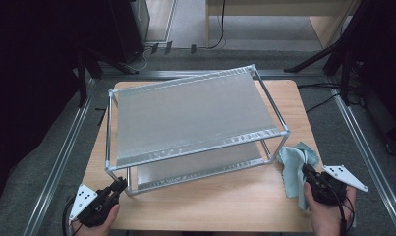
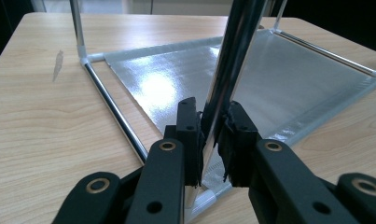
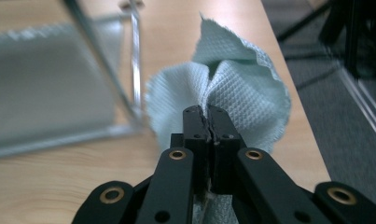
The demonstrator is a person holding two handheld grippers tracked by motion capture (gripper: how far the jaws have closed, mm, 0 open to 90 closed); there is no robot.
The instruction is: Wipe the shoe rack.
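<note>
A: Nearest the lens, left gripper: jaws clamped on the chrome post at the rack's near left corner. Pads press it from both sides.

B: Post position?

A: Between the jaws, rising up and away from them, tilted in the left gripper view. Lower shelf spreads out beyond the jaws, shiny silver sheet. Table off to the jaws' left.

B: High view?

A: Left gripper at the near left foot of the rack, hand behind it. Rack has two shelves and sits skewed on the table.

B: Right side?

A: Right gripper: jaws pressed together, pinching the cloth. Pale blue-green, waffle weave, bunched and fanning out just past the tips.

B: Cloth versus rack?

A: In the high view the cloth lies just ahead of the right gripper, close beside the rack's near right corner; contact with it, cannot tell. A bit hangs below the jaws towards the hand.

B: Rack from the right gripper view?

A: Left of the jaws, blurred.
</note>
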